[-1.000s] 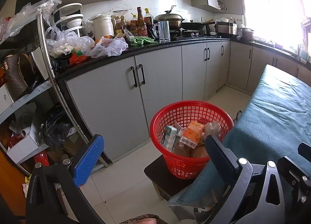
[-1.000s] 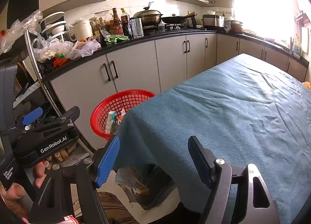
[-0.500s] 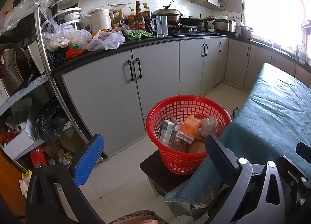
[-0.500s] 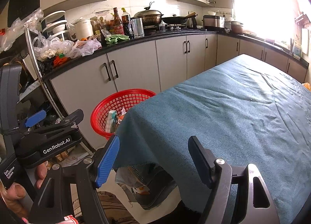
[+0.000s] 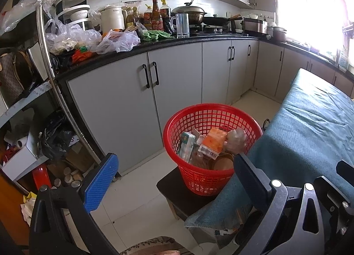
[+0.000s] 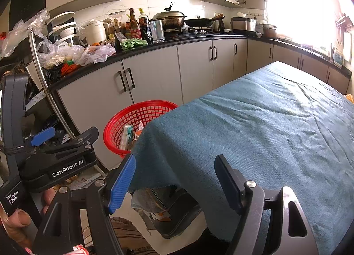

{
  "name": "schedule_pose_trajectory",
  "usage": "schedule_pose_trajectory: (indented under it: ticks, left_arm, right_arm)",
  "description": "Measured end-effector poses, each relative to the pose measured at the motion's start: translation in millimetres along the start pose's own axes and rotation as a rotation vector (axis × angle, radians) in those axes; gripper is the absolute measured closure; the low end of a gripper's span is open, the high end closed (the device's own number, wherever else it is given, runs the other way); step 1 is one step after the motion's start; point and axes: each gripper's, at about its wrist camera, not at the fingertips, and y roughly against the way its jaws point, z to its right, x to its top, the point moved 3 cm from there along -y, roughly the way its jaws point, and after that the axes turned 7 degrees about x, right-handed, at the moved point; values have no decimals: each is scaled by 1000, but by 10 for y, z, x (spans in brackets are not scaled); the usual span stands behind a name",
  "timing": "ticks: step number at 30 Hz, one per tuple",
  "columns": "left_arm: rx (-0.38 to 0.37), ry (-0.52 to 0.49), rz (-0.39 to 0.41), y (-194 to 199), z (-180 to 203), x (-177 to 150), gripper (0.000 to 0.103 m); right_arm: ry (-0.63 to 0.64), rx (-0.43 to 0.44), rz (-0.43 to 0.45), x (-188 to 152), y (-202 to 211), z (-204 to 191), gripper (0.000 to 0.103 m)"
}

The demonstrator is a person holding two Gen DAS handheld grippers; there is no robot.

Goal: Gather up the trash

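both grippers empty and wide open, trash already in the red basket

the left gripper [image 5: 174, 185] and the right gripper [image 6: 174, 179] each have jaws spread wide with nothing between them. the red mesh basket [image 5: 200, 180] sits on a small dark stool [image 5: 174, 193] at lower centre of the left wrist view, holding cartons [image 5: 212, 143], a crumpled wrapper and other trash. the teal cloth [image 6: 254, 131] on the surface fills the right of the right wrist view and looks bare of litter, bar something orange at the far right edge, too small to name. risk, as i judge it: the cloth's hanging corner lies against the basket rim, so a jaw snagging the cloth could tip the light basket off its stool.
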Motion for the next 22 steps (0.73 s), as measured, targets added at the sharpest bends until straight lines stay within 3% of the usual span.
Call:
schedule_pose_trajectory:
  ticks: [22]
  left_arm:
    - [-9, -29, 33, 108, 81, 144, 0]
  right_arm:
    - [-2, 0, -3, -13, 13, 33, 25]
